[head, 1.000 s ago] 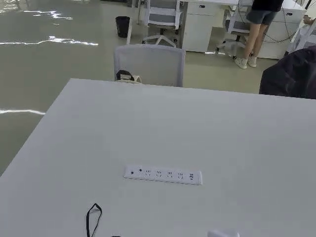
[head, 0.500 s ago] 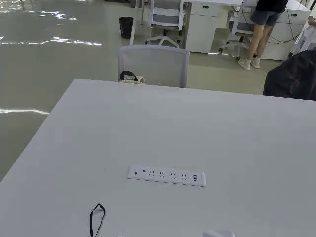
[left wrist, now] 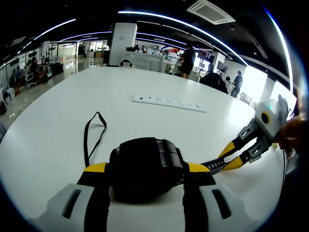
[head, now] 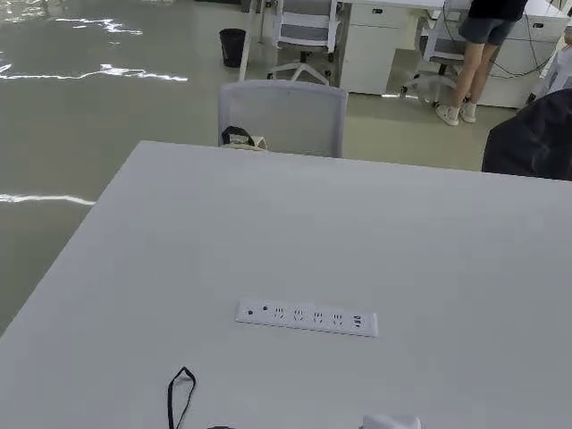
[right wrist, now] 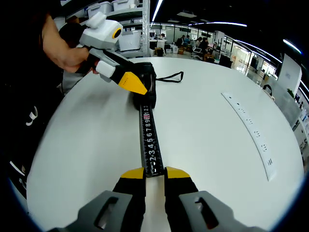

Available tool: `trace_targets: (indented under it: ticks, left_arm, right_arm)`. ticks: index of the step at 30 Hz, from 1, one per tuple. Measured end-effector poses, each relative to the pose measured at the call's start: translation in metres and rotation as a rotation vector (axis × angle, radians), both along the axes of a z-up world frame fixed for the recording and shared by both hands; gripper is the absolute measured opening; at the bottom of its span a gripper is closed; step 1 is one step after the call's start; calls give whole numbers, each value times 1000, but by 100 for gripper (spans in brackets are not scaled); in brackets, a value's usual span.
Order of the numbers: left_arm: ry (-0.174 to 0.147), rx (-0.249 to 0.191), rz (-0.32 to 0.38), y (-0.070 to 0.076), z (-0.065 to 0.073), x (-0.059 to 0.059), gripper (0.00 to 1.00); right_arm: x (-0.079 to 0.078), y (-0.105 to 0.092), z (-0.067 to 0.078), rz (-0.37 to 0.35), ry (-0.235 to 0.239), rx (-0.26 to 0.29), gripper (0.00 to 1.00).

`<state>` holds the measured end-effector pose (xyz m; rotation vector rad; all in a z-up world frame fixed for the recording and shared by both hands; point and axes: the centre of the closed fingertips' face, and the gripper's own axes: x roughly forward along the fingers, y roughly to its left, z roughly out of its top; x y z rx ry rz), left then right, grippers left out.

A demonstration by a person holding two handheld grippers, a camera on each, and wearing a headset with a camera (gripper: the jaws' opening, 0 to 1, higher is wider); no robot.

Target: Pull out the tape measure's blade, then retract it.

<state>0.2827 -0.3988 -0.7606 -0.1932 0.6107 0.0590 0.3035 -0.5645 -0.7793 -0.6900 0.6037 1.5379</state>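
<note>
Little has changed in the last second: in the head view the strap (head: 179, 393) and the power strip (head: 307, 318) lie on the bench (head: 402, 241) as before. At left, our left tool (left wrist: 147, 169) clamps the tape measure (left wrist: 145, 157). Its blade (right wrist: 149, 140) runs out to our right tool (right wrist: 154, 173), which is closed on the tip. We judge that the pull is only begun.

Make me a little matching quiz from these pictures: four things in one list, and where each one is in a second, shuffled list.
Things:
1. tape measure case
2. blade
3. power strip
4. grey chair

Places:
A. lying flat in the middle of the table
B. clamped in the left gripper
C. at the table's far edge
D. stretched over the table, tip pinched by the right gripper

Pairs: 1-B, 2-D, 3-A, 4-C
</note>
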Motion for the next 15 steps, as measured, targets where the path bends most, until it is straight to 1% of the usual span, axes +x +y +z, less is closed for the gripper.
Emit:
trace_targets:
  ticks: [10, 15]
  left_arm:
    - [-2, -5, -1, -1, 2, 0, 57]
    - [0, -8, 5, -2, 5, 0, 59]
  right_arm:
    - [0, 11, -2, 18, -6, 4, 12]
    - [-3, 17, -1, 24, -2, 10, 12]
